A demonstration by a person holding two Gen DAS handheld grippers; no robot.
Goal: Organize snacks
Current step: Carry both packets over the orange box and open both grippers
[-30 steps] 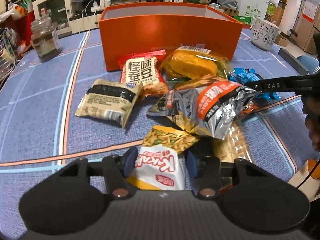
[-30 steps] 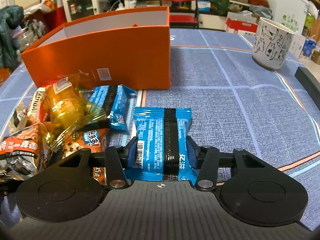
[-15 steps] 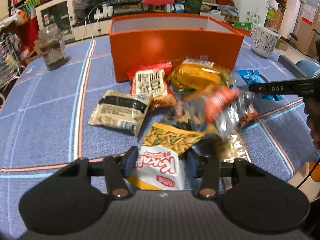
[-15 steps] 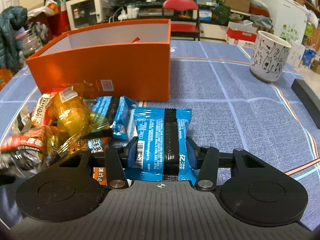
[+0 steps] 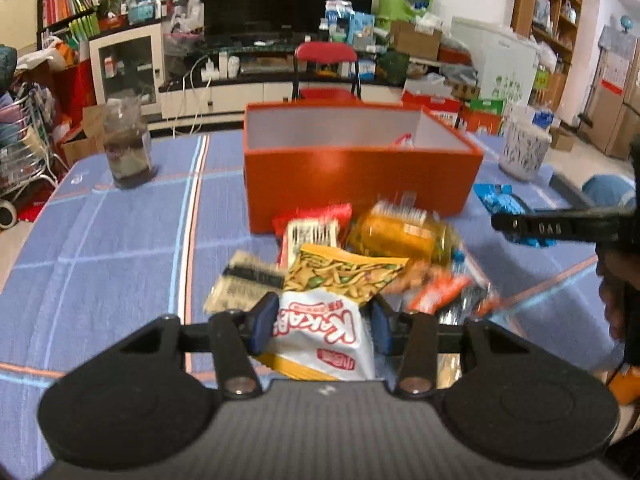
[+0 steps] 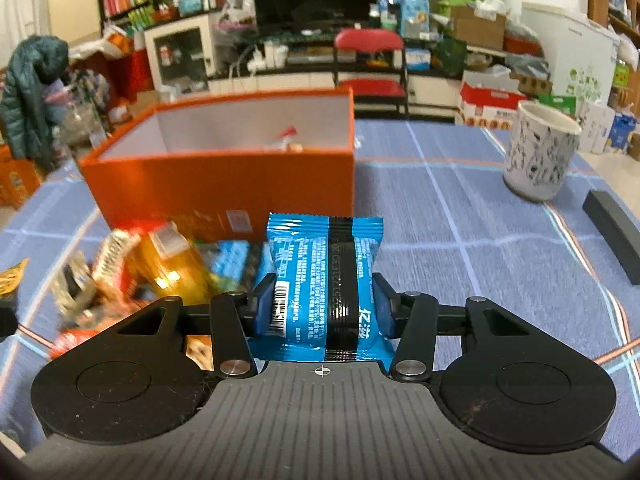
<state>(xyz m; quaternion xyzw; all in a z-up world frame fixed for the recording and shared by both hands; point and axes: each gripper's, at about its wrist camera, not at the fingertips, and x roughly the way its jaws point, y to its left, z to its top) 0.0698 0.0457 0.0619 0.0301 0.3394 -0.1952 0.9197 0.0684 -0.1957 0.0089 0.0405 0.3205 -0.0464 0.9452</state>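
My left gripper [image 5: 322, 322] is shut on a white and yellow snack bag [image 5: 328, 320] and holds it lifted above the snack pile [image 5: 400, 236]. My right gripper [image 6: 322, 306] is shut on a blue snack packet [image 6: 324, 276], also lifted. The open orange box [image 5: 360, 168] stands behind the pile; in the right wrist view the box [image 6: 224, 184] holds a small packet [image 6: 286, 138] near its back. The right gripper shows from the side in the left wrist view [image 5: 560, 228].
A glass jar [image 5: 128, 148] stands at the far left of the blue tablecloth. A patterned white cup [image 6: 540, 152] stands at the right, with a dark bar [image 6: 612, 232] at the table's right edge. Loose packets [image 6: 160, 256] lie in front of the box.
Both grippers have risen with their packets, so the box's inside now shows. The silver and orange bag in the pile has shifted and dropped lower.
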